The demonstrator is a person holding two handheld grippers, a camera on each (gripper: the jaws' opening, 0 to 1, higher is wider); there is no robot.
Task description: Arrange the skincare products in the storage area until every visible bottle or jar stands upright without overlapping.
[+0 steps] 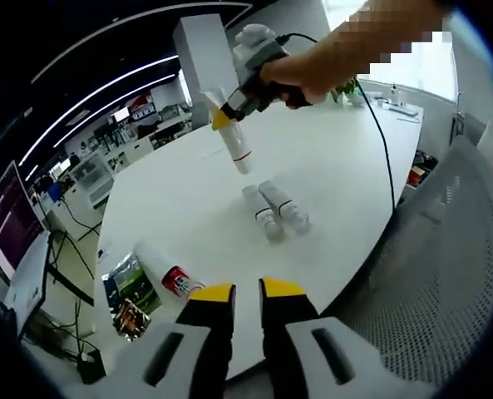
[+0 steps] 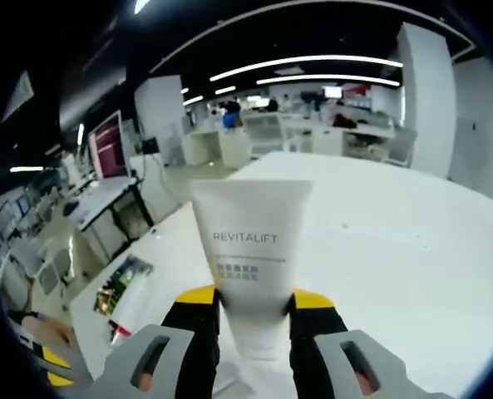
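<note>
A white tube (image 1: pixel 239 151) with a red band hangs above the white table (image 1: pixel 329 158), held in my right gripper (image 1: pixel 224 116), which a hand carries at the far side. In the right gripper view that gripper (image 2: pixel 250 303) is shut on the same tube (image 2: pixel 250 241), printed REVITALIFT, flat end up. Two small white bottles (image 1: pixel 260 214) (image 1: pixel 284 204) lie side by side on the table's middle. Another white tube with a red label (image 1: pixel 171 276) lies near the front left. My left gripper (image 1: pixel 246 291) hovers at the near edge, jaws close together with nothing between them.
Snack packets (image 1: pixel 130 287) (image 2: pixel 121 283) lie at the table's left edge. A black cable (image 1: pixel 383 150) runs across the table's right side. A grey mesh chair (image 1: pixel 446 266) stands close on the right. Desks and monitors fill the room beyond.
</note>
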